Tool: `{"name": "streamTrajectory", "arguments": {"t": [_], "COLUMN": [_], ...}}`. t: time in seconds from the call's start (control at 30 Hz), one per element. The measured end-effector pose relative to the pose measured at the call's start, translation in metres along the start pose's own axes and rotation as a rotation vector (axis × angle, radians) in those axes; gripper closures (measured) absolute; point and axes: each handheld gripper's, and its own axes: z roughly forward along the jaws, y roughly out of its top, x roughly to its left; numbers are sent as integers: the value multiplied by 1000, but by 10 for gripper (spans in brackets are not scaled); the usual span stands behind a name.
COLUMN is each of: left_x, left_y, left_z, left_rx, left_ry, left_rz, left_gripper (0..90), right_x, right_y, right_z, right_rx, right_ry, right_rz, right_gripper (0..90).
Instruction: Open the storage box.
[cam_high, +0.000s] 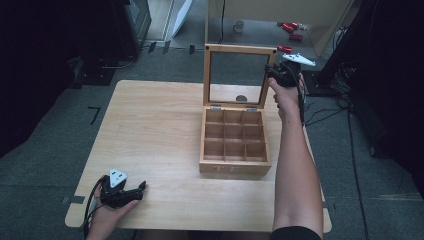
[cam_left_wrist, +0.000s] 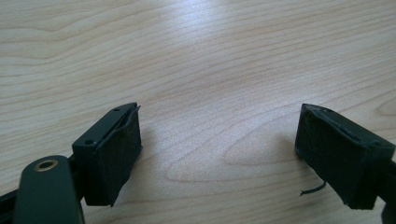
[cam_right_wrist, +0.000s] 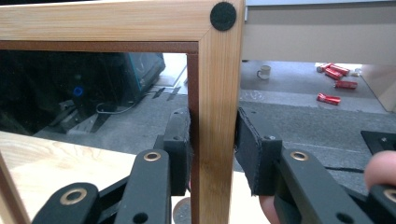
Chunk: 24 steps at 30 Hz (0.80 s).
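Note:
A wooden box (cam_high: 234, 166) with nine small compartments sits right of the table's middle. Its glass-paned lid (cam_high: 206, 75) stands upright and open at the back. My right gripper (cam_high: 274, 75) is at the lid's right rail, near the top corner. In the right gripper view the lid's rail (cam_right_wrist: 215, 93) runs between the jaws of that gripper (cam_right_wrist: 214, 154), and both pads (cam_right_wrist: 182, 154) press against it. My left gripper (cam_high: 142, 187) rests at the table's front left, far from the box. It stands open (cam_left_wrist: 217, 140) over bare wood (cam_left_wrist: 210, 56).
A small round disc (cam_high: 241, 98) lies on the table behind the lid, seen through the glass. The table's right edge runs close beside the box. On the floor beyond lie red objects (cam_right_wrist: 334, 84) and a white mug (cam_right_wrist: 264, 72). Bare tabletop (cam_high: 150, 130) stretches left of the box.

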Motion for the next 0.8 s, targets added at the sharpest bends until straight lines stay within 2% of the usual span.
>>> {"name": "streamTrajectory", "arguments": {"t": [0.2, 0.4, 0.8], "left_x": [0, 0, 0], "left_y": [0, 0, 0], "left_z": [0, 0, 0], "left_rx": [0, 0, 0], "left_ry": [0, -1, -1], "left_rz": [0, -1, 0], "left_gripper": [152, 152, 151], "right_x": [2, 2, 2], "right_y": [0, 1, 0], "right_z": [8, 13, 11], "right_rx": [3, 8, -3], "right_ry": [-32, -44, -36], "right_rz": [11, 12, 22], "right_gripper": [675, 675, 668]}}
